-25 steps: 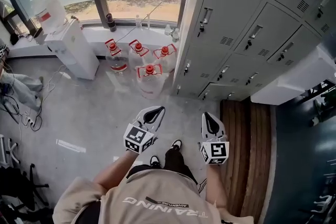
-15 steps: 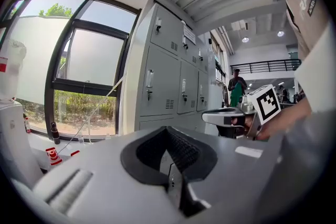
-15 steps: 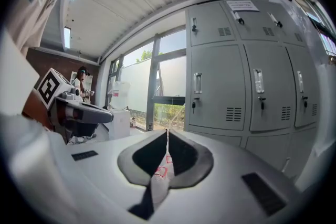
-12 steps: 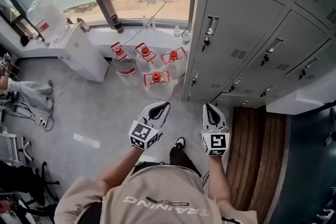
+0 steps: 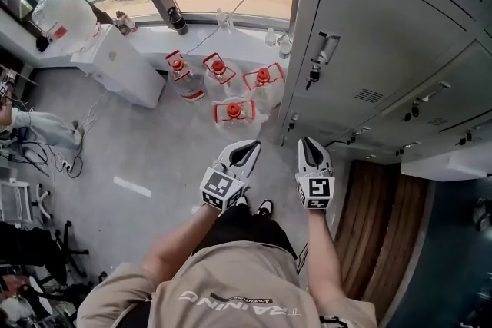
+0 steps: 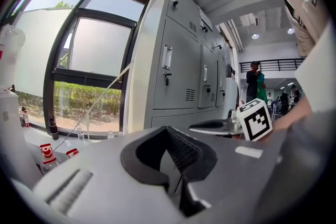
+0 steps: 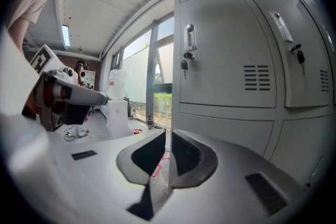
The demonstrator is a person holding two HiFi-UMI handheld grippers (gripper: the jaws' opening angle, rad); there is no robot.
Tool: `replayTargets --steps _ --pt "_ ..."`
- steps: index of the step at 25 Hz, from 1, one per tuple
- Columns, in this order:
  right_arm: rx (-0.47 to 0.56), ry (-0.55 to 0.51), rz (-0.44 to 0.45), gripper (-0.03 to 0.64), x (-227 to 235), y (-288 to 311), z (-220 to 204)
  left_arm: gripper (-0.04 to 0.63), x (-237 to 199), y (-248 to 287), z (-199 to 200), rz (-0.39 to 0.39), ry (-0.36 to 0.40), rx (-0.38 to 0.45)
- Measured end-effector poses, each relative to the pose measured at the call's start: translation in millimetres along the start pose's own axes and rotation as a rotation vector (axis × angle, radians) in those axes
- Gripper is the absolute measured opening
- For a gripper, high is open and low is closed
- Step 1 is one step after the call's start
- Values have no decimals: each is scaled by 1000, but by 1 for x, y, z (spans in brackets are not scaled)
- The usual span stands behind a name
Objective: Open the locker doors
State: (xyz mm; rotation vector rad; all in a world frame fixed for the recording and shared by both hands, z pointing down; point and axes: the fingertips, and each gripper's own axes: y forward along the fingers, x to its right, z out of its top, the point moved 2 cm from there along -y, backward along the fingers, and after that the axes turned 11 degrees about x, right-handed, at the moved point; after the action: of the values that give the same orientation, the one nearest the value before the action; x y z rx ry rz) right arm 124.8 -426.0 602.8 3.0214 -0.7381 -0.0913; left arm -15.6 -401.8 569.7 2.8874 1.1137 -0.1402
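Ahead and to the right of both grippers rises the grey bank of lockers (image 5: 400,42), every door in view closed. Water jugs (image 5: 234,113) stand on the floor just beyond the left gripper (image 5: 247,150). It and the right gripper (image 5: 309,150) are clenched empty, side by side, probably just for carrying. The nearest door handle (image 5: 326,50), beyond the right gripper, is untouched.

left gripper (image 5: 247,147) and right gripper (image 5: 309,146) carried forward, now nearer the lockers (image 5: 384,42)
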Motion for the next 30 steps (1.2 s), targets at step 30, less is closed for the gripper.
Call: replayTargets --steps 30 --pt "68 81 -5 87 17 111 -175 8 -79 17 -111 -4 -43 -16"
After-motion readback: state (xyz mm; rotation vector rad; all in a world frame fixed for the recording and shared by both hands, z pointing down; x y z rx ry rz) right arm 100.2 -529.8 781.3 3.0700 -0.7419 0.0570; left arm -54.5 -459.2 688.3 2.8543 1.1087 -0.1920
